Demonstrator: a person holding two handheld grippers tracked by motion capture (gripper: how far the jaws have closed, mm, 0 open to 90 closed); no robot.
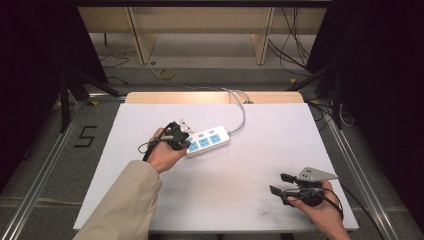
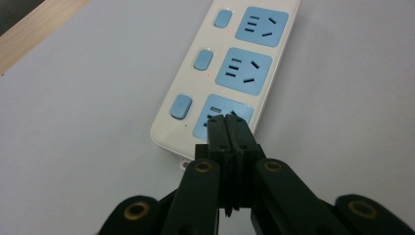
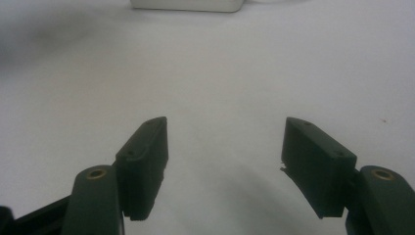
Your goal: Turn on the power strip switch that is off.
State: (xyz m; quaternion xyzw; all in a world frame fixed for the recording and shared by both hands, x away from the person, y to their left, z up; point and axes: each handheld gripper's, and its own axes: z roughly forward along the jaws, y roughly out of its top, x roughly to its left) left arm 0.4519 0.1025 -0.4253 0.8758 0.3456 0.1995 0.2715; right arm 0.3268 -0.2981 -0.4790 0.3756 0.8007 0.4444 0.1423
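I saw a white rectangular tabletop (image 1: 150,200) on a grey floor (image 1: 45,150), pale wooden shelving (image 1: 200,20) behind, black curtains (image 1: 35,60) flanking.

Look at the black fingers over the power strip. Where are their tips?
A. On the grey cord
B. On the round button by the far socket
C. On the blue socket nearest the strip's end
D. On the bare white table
C: in the left gripper view the shut fingers of the left gripper meet over the end blue socket of the power strip.

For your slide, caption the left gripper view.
Shut left gripper poised at the power strip's nearest blue socket.
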